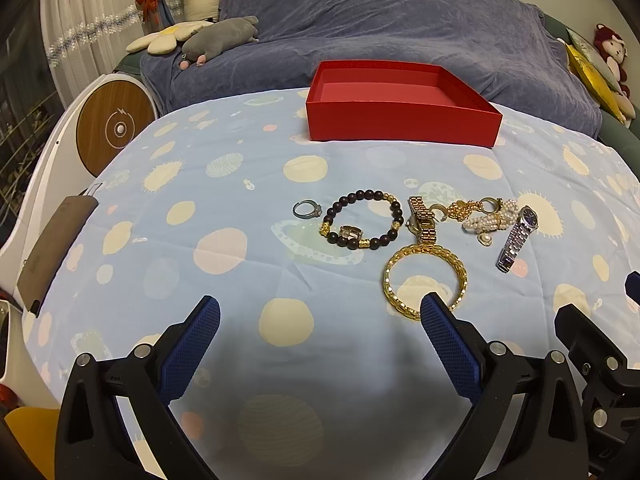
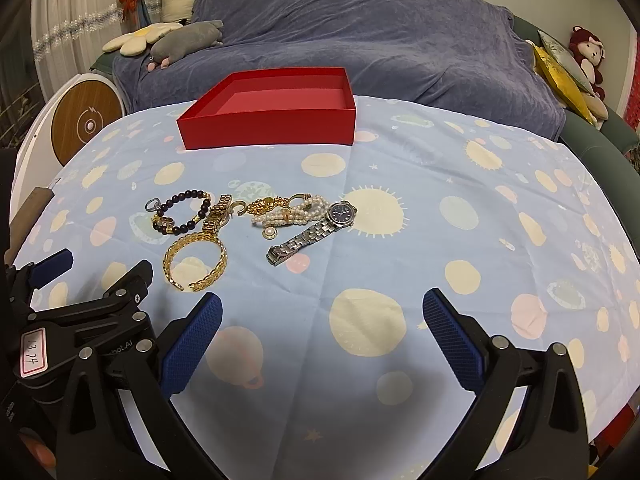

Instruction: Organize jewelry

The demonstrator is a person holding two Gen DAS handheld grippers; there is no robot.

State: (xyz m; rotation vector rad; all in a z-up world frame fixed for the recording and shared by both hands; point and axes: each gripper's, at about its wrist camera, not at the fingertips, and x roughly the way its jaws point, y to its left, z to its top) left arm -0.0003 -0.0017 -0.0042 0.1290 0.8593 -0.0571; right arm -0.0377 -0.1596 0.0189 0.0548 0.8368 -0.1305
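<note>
Patterned blue cloth covers the counter (image 1: 240, 184); jewelry (image 1: 416, 228) lies clustered near an empty red box (image 1: 400, 120). Both tongs (image 1: 320, 328) (image 2: 322, 328) gape empty; best lift one piece singly.

box (image 1: 400, 120) behind jewelry (image 1: 416, 232), both on tbl (image 1: 240, 184)

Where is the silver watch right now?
The silver watch lies on the tablecloth at the right end of the jewelry cluster, beside the pearl bracelet, nearer than the red box.
</note>
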